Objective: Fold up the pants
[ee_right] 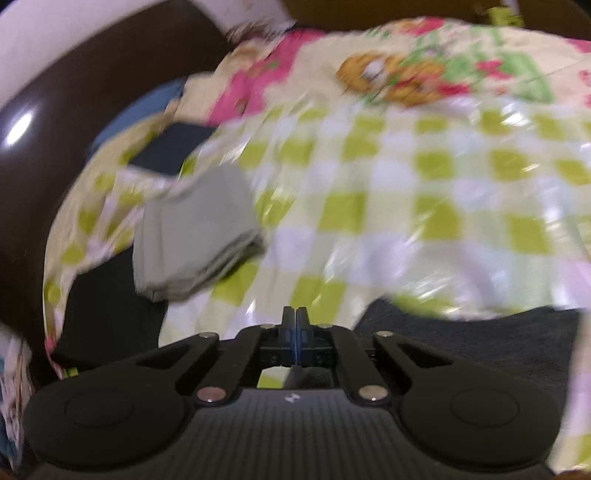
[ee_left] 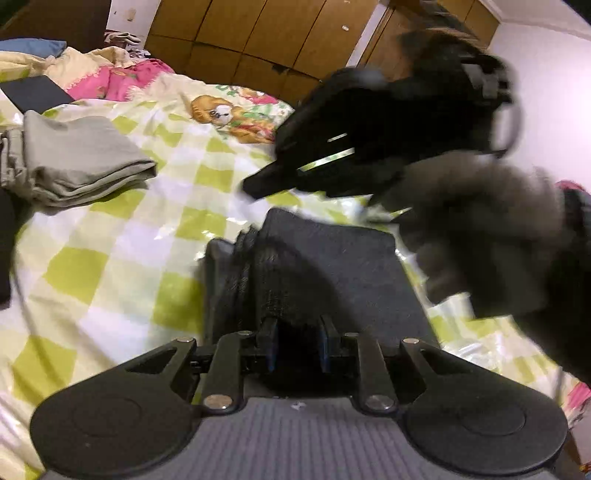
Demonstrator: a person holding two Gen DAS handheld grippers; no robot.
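Left wrist view: dark pants [ee_left: 325, 266], folded compact beside the grey folded garment [ee_left: 85, 158] on the checked bedspread [ee_left: 110, 258], are pinched by the left gripper [ee_left: 298, 350], the right gripper [ee_right: 296, 332] pressed together, empty; a final fold or placing is judged next.

A home bedroom: a bed [ee_left: 110, 258] spread with a green-checked cartoon sheet, rumpled bedding [ee_left: 110, 74] at its head, wooden wardrobe doors [ee_left: 240, 33] behind, and a dark headboard [ee_right: 74, 110].

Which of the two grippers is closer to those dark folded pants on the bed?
Left. The left gripper is clamped on the dark pants. The right gripper, shut on nothing, is in the air just beyond their far edge, blurred.
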